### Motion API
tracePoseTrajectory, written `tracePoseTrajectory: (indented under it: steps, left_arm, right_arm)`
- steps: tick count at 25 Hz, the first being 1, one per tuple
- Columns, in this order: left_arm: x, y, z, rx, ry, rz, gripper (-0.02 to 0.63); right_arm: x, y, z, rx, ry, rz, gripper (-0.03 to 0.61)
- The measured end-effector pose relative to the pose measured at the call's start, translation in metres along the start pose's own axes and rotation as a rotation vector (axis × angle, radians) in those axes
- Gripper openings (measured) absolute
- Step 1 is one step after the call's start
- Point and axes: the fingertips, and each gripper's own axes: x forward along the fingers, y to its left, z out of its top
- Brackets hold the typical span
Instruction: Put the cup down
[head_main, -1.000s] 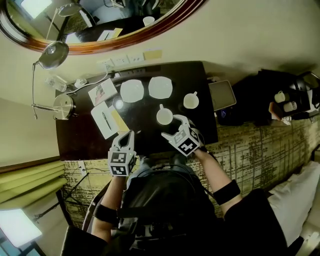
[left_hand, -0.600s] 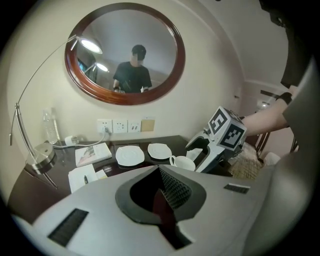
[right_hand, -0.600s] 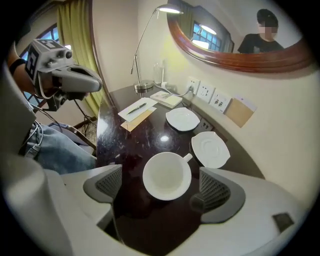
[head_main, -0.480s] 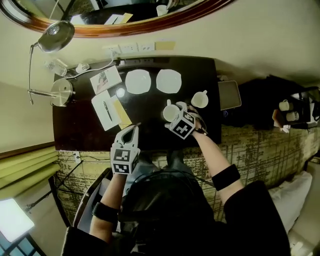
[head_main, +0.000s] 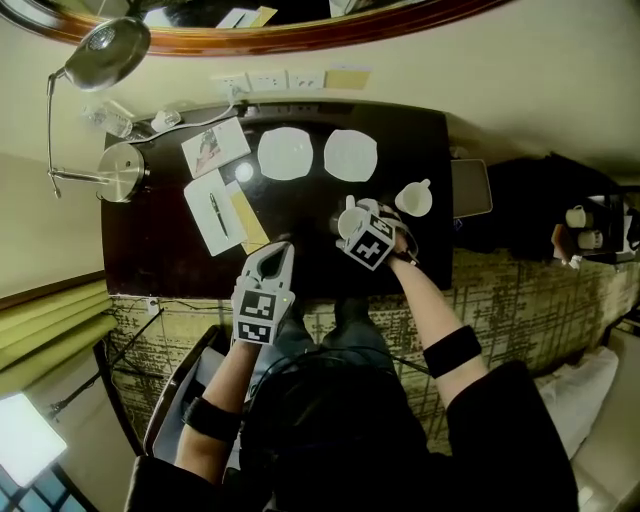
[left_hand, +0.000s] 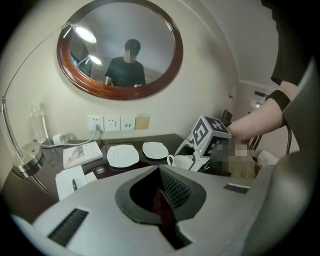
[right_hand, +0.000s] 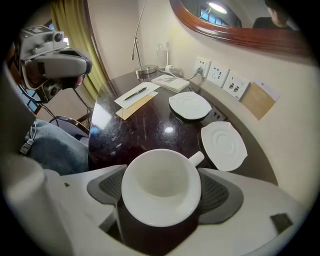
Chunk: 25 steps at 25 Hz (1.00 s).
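A white cup with its handle pointing toward the saucers stands between the jaws of my right gripper. The jaws have just been closing, and the pads now lie against both sides of the cup. In the head view the cup is near the front right of the dark table, under my right gripper, which points steeply down. My left gripper hovers over the table's front edge, shut and holding nothing. The left gripper view shows its closed jaws and the cup beyond them.
Two white saucers lie at the back of the table. A second cup stands to the right, beside a tablet. At the left are a notepad with pen, a booklet and a lamp base.
My right gripper has come forward and down onto the cup, tipping steeply, and now has it between its jaws. The left gripper has sunk a little and stays shut.
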Motion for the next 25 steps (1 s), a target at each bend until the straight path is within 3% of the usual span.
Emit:
tracePoseTrajectory:
  steps: [14,25]
  left_arm:
    - [0.007,0.01,-0.004,-0.002,-0.005,-0.01,0.002]
    - [0.024,0.03,-0.007,-0.025,0.005,0.016,0.002]
  right_arm:
    - [0.003,0.011,-0.001,-0.008,0.02,0.05,0.443]
    - [-0.026,-0.021,0.108,-0.124,-0.097,0.013,0.443]
